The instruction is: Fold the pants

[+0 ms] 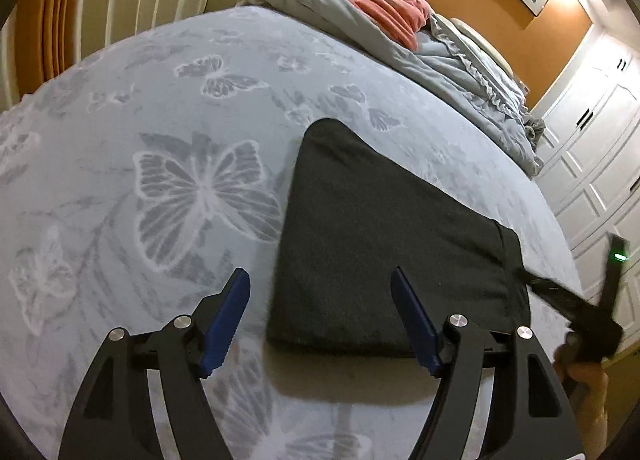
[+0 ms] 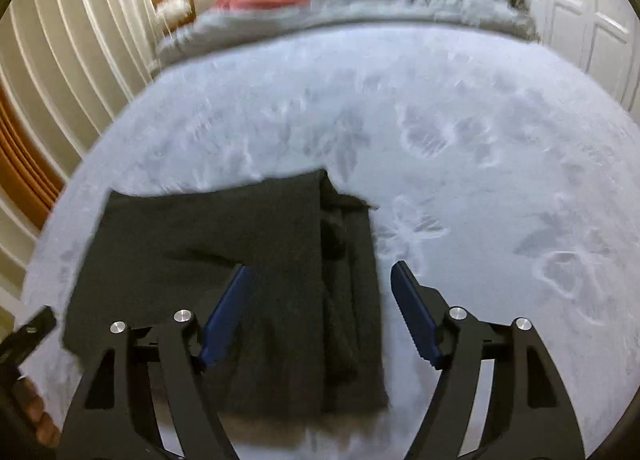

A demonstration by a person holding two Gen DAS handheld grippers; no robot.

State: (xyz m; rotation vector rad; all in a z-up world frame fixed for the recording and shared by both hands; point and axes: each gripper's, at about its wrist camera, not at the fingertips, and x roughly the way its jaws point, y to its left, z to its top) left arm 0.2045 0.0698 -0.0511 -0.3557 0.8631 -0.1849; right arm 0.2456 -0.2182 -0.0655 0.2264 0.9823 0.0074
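I find the dark pants [image 1: 384, 236] folded into a flat block lying on the bed [image 1: 160, 108], on its butterfly-print sheet, toward the near edge and well apart from the bunched grey duvet [image 1: 460, 56] and pink blanket [image 1: 384, 8] at the head end. My left gripper [image 1: 320, 320] hangs above the block's near left corner with its jaws apart and nothing between them; one blue pad [image 1: 228, 320] is over bare sheet, the other over the cloth. My right gripper [image 2: 320, 312] hangs above the block's right edge, where layered folds show, jaws likewise apart and pressing on nothing. The right wrist view is blurred. A hand [image 2: 36, 416] shows at that view's lower left.
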